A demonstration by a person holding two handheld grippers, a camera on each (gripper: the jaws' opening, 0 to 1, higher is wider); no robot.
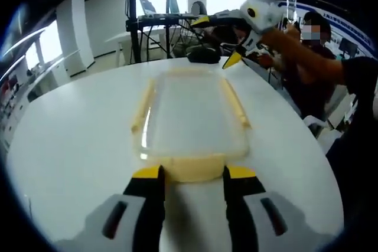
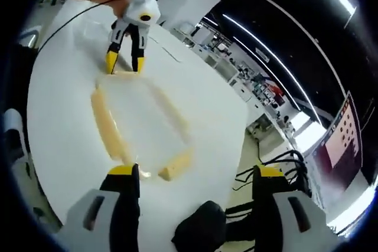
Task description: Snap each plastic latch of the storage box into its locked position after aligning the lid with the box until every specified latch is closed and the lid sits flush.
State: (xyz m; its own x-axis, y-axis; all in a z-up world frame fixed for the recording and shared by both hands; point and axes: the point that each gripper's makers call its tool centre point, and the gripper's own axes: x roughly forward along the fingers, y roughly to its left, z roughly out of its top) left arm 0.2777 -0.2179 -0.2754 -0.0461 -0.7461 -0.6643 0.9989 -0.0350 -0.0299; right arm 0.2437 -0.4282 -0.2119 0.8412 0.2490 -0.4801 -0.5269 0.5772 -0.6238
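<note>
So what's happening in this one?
A person works a clear storage box with cream latches on a white table. The left hand-held gripper straddles the near end latch, jaws open. The right hand-held gripper hangs open above the far end, next to a black object.

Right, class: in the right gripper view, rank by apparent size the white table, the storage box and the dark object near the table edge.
1. white table
2. storage box
3. dark object, though its nearness to the camera inflates it
</note>
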